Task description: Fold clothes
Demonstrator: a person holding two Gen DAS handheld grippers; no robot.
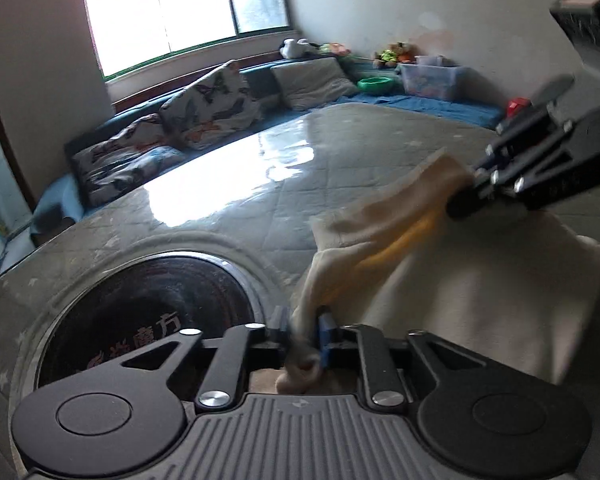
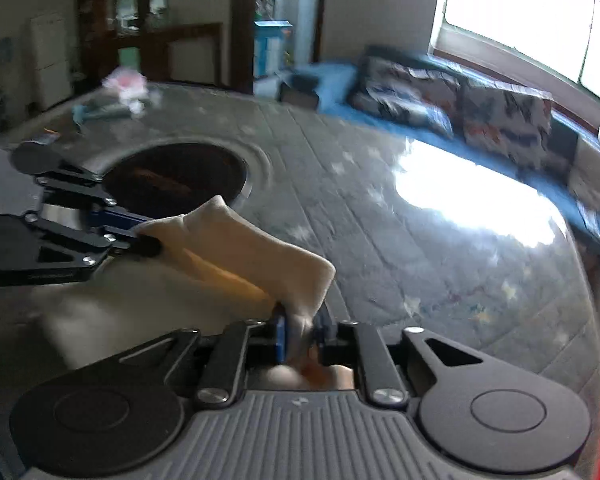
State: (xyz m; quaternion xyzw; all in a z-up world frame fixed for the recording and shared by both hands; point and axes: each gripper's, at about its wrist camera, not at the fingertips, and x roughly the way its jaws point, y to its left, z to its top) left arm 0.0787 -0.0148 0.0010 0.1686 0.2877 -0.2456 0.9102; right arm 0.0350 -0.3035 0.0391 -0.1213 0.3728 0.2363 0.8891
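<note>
My left hand-held gripper [image 1: 304, 332] and right hand-held gripper [image 1: 466, 190] each pinch a corner of the cream garment [image 1: 440, 280], stretched between them from lower centre to right, its body draped below onto the table [image 1: 260, 184].

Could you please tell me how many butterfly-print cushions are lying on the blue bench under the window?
2. One butterfly-print cushion leans upright nearer the window; the other lies lower at the bench's near end. Others may be hidden outside the views.
</note>
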